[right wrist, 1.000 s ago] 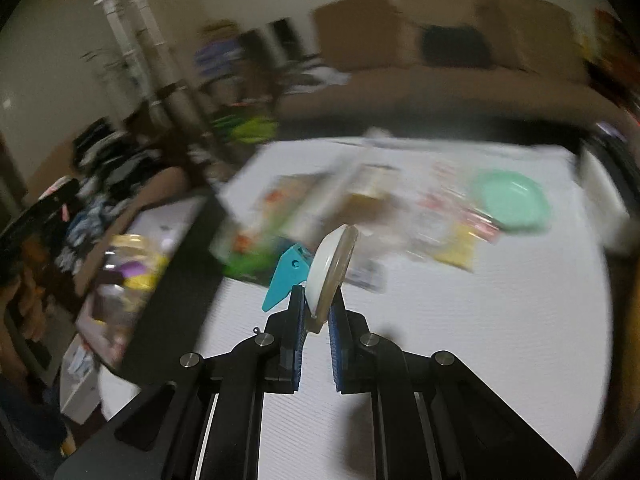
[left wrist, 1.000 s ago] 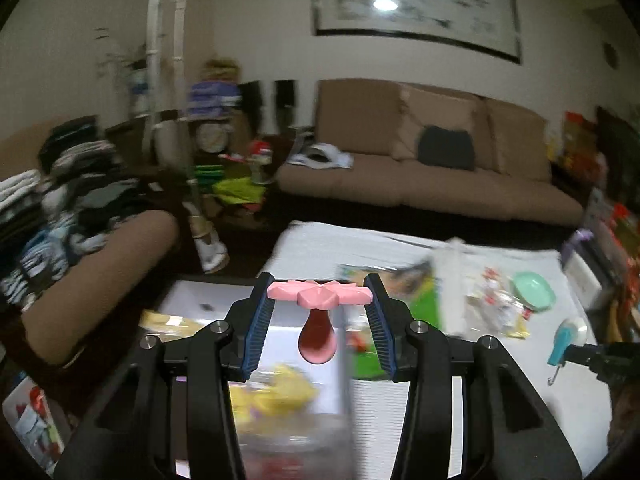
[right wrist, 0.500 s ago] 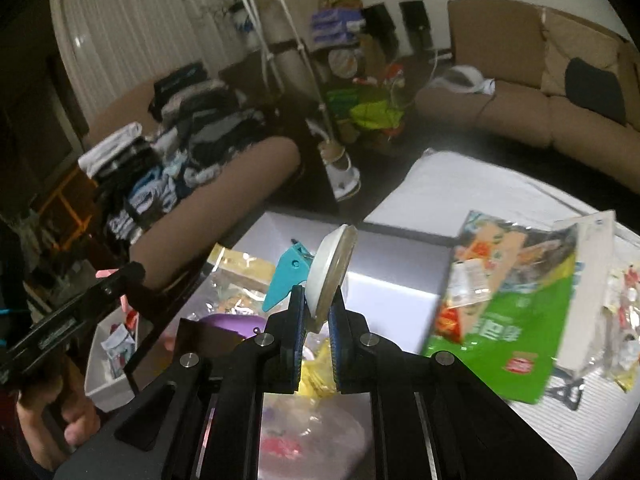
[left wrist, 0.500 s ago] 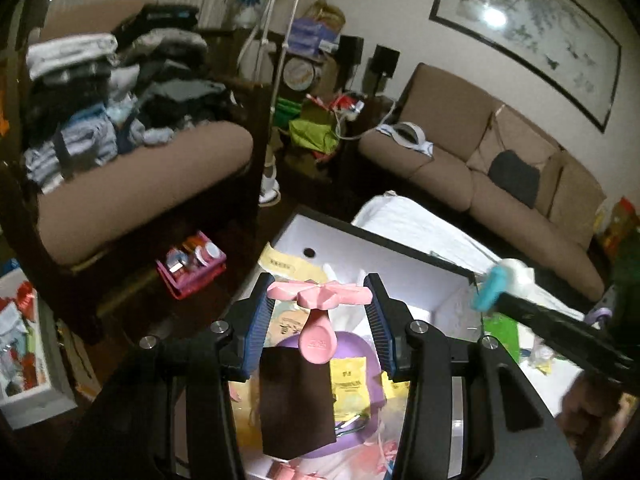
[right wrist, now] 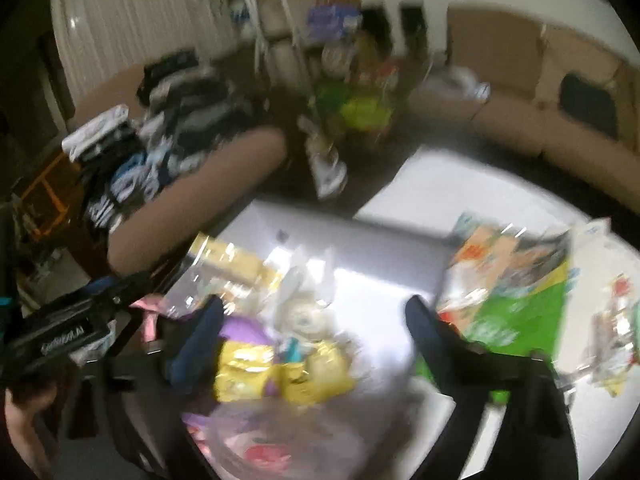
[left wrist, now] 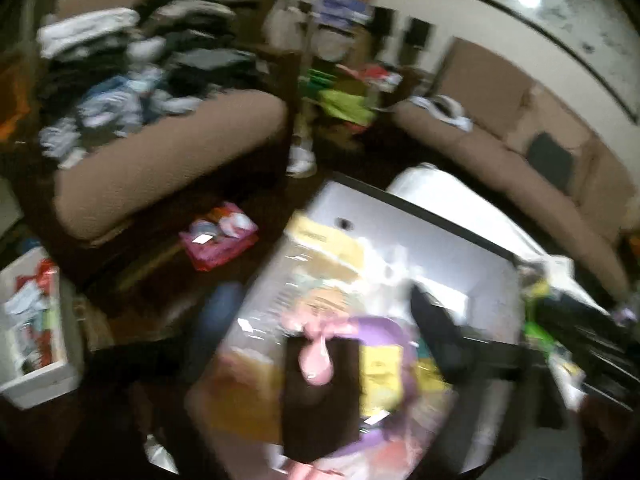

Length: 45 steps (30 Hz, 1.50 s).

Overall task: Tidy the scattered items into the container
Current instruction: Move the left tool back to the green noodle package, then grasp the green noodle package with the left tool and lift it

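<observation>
- Both views are heavily smeared by motion; fine detail is unreliable.
- Right gripper [right wrist: 312, 320]: its dark fingers [right wrist: 200, 336] stand wide apart in the lower half of the right wrist view, with nothing between them.
- Container [right wrist: 360, 248]: a white box with a dark rim, filling the centre and lower centre of both views, directly under the spread right gripper.
- Round white item [right wrist: 304, 316]: lies inside the container at centre frame, among yellow packets [right wrist: 244, 372] and a purple item [right wrist: 240, 330].
- Left gripper [left wrist: 320, 320]: its fingers are blurred to dark smears at lower left and right of the left wrist view; they appear set well apart, though the blur limits certainty.
- Pink hook [left wrist: 316, 356]: sits at lower centre of the left wrist view, over the container's contents and in front of a dark rectangular item [left wrist: 320, 408]. I cannot tell whether anything still touches it.
- Green snack bag [right wrist: 516, 304]: lies on the white table [right wrist: 440, 192] at right of the right wrist view, just beside the container, with more packets [right wrist: 612, 320] at the far right edge.
- Brown sofa [left wrist: 520, 152]: upper right of the left wrist view.
- Stacked clothes [left wrist: 132, 60]: upper left, on a second brown seat.
</observation>
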### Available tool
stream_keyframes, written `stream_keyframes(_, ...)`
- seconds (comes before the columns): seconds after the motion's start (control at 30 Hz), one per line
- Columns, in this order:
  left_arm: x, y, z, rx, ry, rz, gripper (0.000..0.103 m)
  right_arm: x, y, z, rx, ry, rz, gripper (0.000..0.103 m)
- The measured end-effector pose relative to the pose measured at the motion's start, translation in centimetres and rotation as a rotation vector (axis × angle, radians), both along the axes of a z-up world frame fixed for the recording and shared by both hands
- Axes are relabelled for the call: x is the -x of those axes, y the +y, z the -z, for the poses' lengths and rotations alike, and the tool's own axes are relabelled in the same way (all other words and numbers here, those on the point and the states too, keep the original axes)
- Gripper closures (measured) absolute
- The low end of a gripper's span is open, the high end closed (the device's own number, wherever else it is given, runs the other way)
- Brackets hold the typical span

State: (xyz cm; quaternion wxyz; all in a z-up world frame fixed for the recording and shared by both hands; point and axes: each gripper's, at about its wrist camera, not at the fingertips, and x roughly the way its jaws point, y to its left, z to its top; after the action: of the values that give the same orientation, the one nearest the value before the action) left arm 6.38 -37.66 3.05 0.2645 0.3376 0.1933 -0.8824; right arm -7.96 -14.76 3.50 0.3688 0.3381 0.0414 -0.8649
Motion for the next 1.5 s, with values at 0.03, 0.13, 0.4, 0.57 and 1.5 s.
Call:
stream_keyframes(0.03,-0.1,0.1,-0.3,0.006,0.013,-0.002,0.000,-0.1,1.6,-0.5,0.001,0.023,0.012,0.007)
stream_keyframes(0.13,0.0,0.2,-0.5,-0.028,0.037,0.003,0.000,0.1,6.7,-1.4,-0.015,0.048,0.056,0.007)
stream_keyframes(0.4,2.5,5.5,-2.2,-0.063,0.062,0.145,0.000,0.5,24.8,-0.2,-0.089,-0.031,0.314,0.007)
stream_keyframes(0.57,4.6,13.7,-3.8,-0.164,0.150,0.505,0.000,-1.2,33.4,3.5,-0.081,-0.124,0.419,0.007)
stream_keyframes(1.5,14.4,34.5,14.8,0.692,-0.201,0.681,0.097,-1.5,38.2,7.4,-0.038,-0.304,0.428,0.007)
